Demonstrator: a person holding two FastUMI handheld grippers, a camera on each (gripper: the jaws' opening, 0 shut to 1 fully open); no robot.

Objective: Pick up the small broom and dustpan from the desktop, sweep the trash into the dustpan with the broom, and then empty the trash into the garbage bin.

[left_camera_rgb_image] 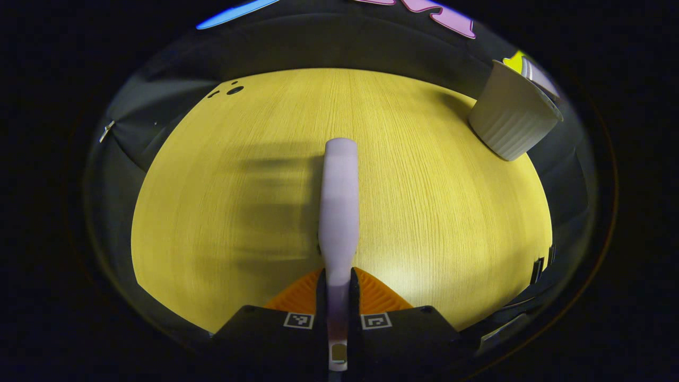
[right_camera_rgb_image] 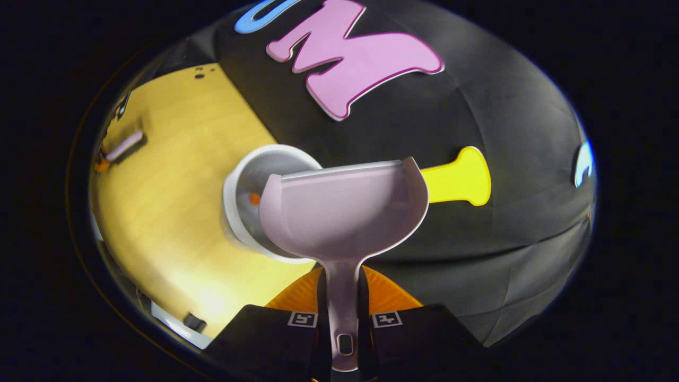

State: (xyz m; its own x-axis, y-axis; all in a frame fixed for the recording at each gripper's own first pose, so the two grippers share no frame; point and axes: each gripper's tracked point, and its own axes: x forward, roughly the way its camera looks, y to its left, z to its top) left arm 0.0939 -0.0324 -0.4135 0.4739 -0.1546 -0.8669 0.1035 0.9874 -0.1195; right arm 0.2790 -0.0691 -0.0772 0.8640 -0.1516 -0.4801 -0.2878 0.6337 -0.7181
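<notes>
We see the right gripper point(right_camera_rgb_image: 344, 297) pinching the dustpan point(right_camera_rgb_image: 345, 212) by its handle, tilted just over the garbage bin point(right_camera_rgb_image: 241, 191); our left gripper point(left_camera_rgb_image: 338, 294) clamps the small broom point(left_camera_rgb_image: 338, 207) above the desktop point(left_camera_rgb_image: 212, 212).

Dustpan point(right_camera_rgb_image: 345, 212) over bin point(right_camera_rgb_image: 249, 204), bin on desktop point(right_camera_rgb_image: 175, 212)

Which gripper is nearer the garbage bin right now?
Right. The right gripper holds the dustpan beside the garbage bin; the left gripper, gripping the broom, is farther across the desktop.
</notes>
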